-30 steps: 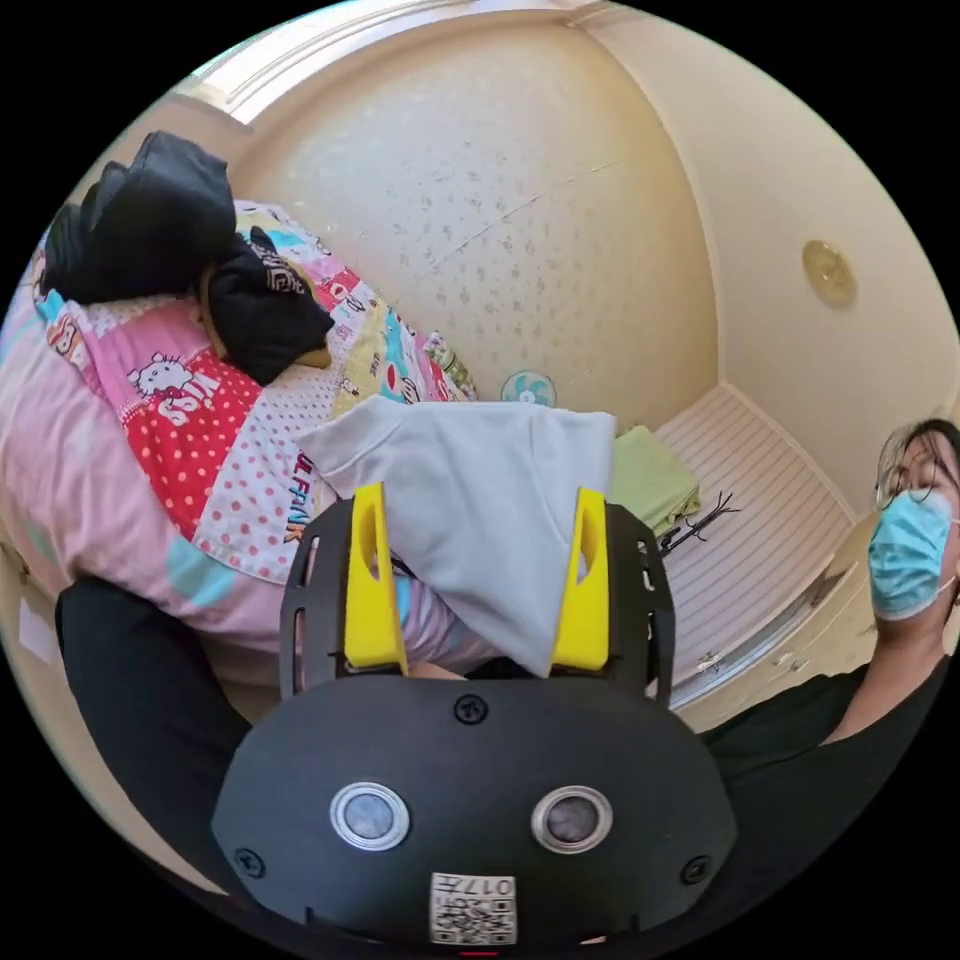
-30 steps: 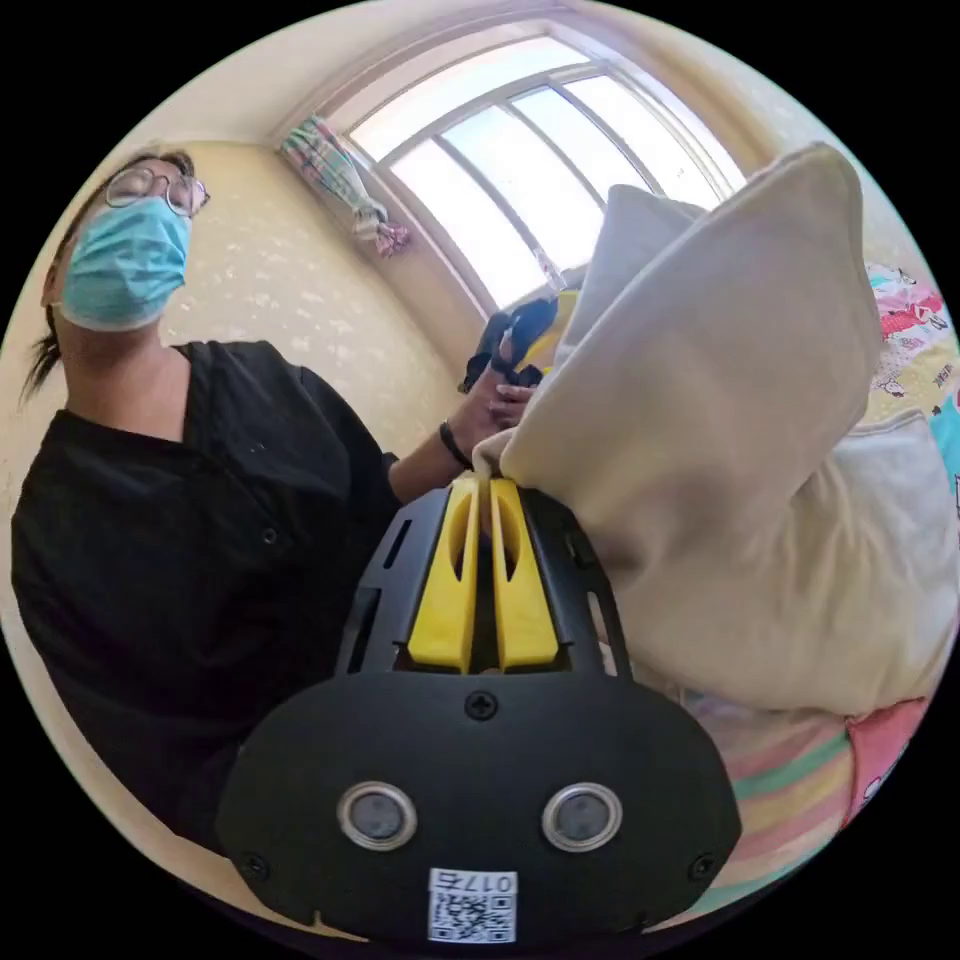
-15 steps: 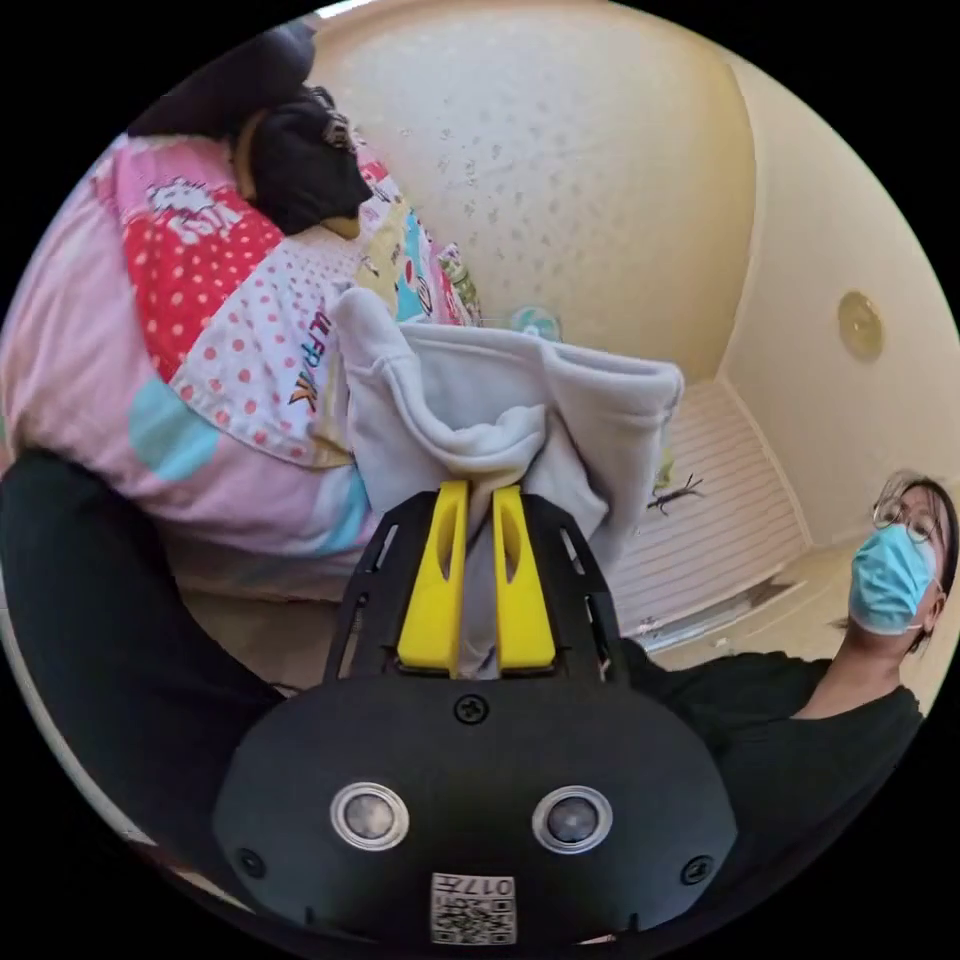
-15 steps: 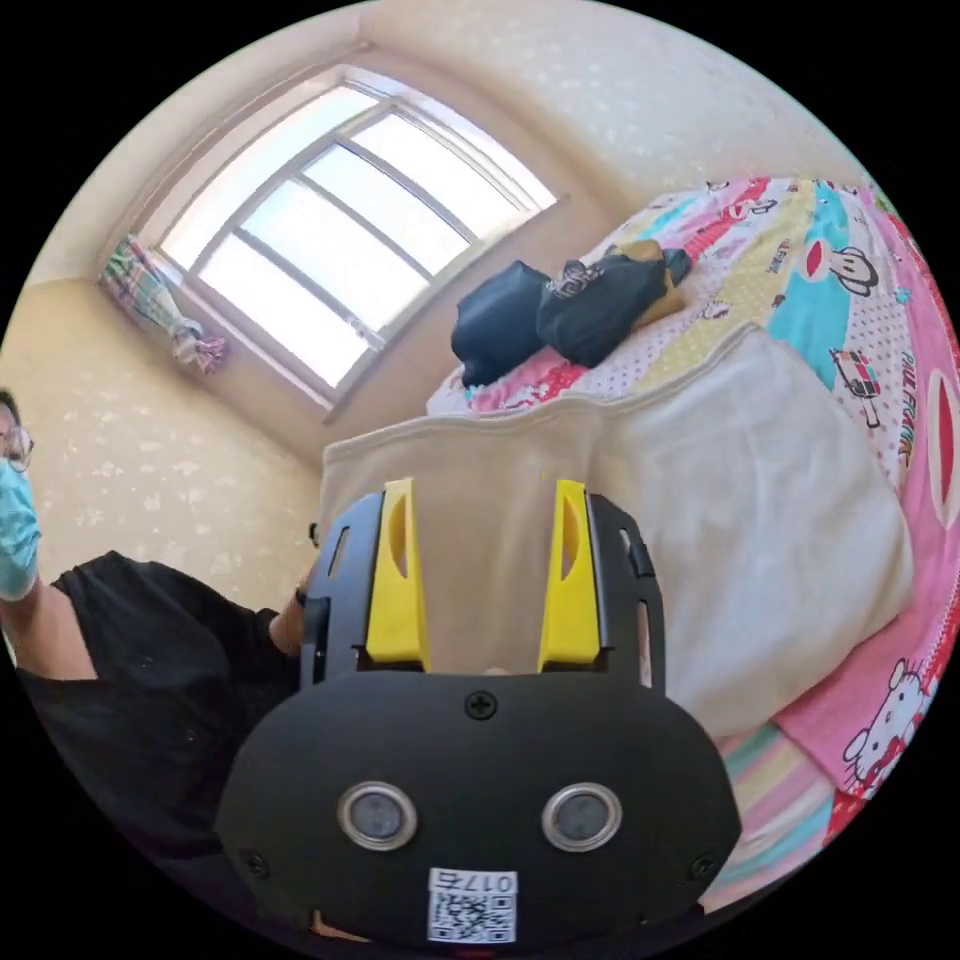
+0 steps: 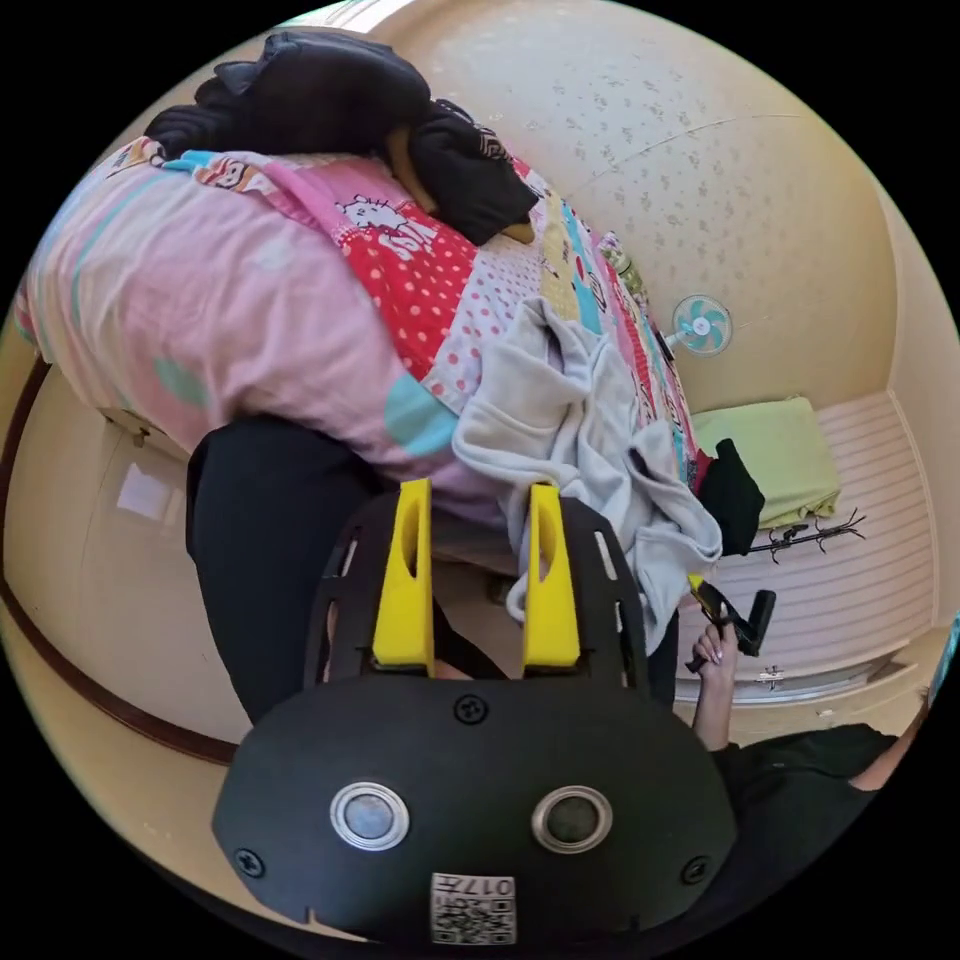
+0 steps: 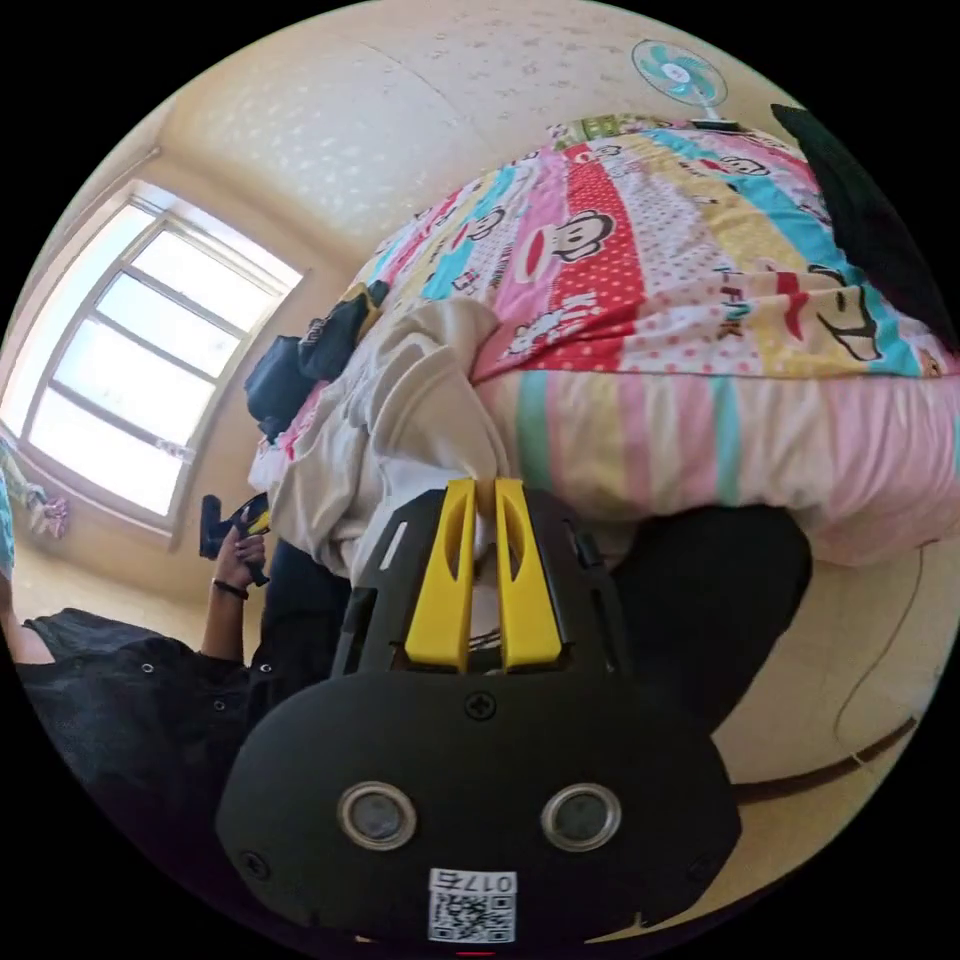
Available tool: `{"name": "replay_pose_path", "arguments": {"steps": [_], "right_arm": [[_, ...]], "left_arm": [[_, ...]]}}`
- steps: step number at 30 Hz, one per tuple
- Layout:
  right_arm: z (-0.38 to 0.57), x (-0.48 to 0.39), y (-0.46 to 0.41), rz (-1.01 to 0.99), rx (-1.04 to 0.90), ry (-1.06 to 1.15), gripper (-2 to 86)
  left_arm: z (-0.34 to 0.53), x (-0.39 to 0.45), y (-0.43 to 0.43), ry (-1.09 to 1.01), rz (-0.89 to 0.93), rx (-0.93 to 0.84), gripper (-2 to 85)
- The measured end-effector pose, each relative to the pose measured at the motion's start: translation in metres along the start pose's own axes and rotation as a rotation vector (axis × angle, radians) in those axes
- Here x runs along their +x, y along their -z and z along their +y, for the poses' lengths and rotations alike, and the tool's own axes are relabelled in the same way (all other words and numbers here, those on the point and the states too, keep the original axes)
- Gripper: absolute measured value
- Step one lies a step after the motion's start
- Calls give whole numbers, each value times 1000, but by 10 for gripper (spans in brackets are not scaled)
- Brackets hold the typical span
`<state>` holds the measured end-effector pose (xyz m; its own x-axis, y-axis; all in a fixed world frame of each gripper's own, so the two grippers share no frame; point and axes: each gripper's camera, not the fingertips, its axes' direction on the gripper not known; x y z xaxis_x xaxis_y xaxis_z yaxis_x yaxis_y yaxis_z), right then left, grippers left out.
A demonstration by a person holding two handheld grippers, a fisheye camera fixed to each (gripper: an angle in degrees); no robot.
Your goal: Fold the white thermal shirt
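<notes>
The white thermal shirt (image 5: 570,430) lies crumpled on the patterned bedspread (image 5: 300,300) and hangs over the bed's edge. My left gripper (image 5: 478,490) is open just below it, and a fold of the shirt hangs beside one jaw. In the right gripper view the shirt (image 6: 400,420) is bunched at the mattress edge, with my right gripper (image 6: 485,490) shut on a strip of it. A hand holds the right gripper (image 5: 730,620) below the shirt's hanging end. The left gripper (image 6: 225,520) appears beside the shirt.
Dark clothes (image 5: 330,90) are piled on the bed, with another black garment (image 5: 730,495) and a green cloth (image 5: 770,460) nearby. A small fan (image 6: 675,70) stands beyond the bed. The person's dark trouser leg (image 6: 710,590) presses against the mattress. A window (image 6: 130,380) is behind.
The left gripper, shut on the shirt half a second ago, is now open. The right gripper has gone from open to shut on the shirt. The held-up shirt now lies crumpled over the bed's edge.
</notes>
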<state>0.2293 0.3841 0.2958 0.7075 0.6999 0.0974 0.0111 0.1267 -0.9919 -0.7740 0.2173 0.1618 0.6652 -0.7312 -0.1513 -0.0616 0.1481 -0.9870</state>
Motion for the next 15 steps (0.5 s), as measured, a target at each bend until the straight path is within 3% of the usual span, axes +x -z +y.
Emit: {"name": "replay_pose_path", "arguments": {"steps": [3,8,11,15], "right_arm": [[21,-9,33,183,141,-8,50],[-23,-60,16,-2,180,211,79],[-78,-113,-15,-167,123,393,96],[-145,-200,-36,-257,80,686,112]], "left_arm": [[0,1,-25,23,4,-18,146],[15,-16,-39,86,118,-52,83],[30,-17,-16,-24,283,-55,31],[72,10,66,-355,463,145,11]]}}
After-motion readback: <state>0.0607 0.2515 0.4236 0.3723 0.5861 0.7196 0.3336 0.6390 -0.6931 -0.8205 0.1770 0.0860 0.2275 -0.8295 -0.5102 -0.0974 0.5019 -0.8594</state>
